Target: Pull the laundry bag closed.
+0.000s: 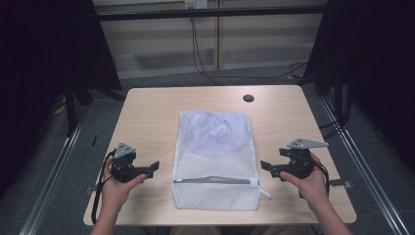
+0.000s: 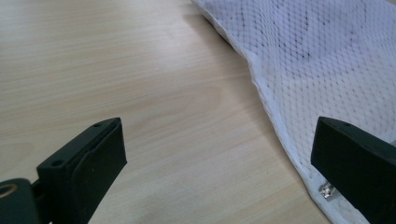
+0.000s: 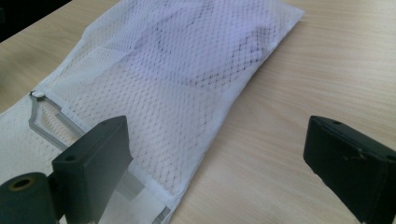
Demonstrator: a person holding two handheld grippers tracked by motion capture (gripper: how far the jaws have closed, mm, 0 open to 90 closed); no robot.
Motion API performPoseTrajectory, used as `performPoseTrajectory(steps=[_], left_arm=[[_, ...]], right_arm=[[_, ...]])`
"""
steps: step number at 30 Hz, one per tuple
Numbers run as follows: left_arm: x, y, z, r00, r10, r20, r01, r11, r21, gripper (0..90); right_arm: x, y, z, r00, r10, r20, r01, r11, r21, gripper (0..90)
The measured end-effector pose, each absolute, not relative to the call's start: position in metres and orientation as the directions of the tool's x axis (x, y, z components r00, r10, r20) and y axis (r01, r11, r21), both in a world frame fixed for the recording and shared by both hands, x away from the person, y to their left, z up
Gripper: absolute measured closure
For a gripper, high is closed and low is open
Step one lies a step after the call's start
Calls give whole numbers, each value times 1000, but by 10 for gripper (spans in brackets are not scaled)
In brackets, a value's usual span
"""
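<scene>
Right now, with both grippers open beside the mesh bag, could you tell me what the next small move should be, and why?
Probably bring the left gripper in to pinch the bag's near left edge by the zipper. The mesh laundry bag lies flat with something inside it, its zipper looks partly open, and both the left and the right gripper are open and apart from it.

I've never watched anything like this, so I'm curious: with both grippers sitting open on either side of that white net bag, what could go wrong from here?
The mesh bag is thin and limp, lying flat on the table, so a gripper may scrape the wood and pinch only one layer.

The zipper looks partly open and bowed; a tug by the left gripper and right gripper might distort it rather than slide it.

Something pale lies inside the bag's far half, and lifting could shift it.
</scene>
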State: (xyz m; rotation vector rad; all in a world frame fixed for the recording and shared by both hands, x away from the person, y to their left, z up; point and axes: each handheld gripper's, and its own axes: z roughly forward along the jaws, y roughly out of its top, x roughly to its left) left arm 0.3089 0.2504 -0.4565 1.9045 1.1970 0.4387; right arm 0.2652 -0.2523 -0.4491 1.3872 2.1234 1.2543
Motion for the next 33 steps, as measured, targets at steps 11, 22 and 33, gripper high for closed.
performPoseTrajectory(steps=[11, 22, 33], left_arm=[[310, 248, -457, 505, 849, -154, 576, -199, 793, 33], [307, 242, -455, 533, 828, -173, 569, -199, 798, 36], [307, 244, -452, 536, 827, -171, 565, -201, 800, 41]], right_arm=[[265, -234, -446, -490, 852, 187, 573, 152, 805, 85], [268, -197, -450, -525, 831, 181, 583, 197, 788, 90], [270, -181, -447, -536, 825, 182, 582, 204, 787, 99]])
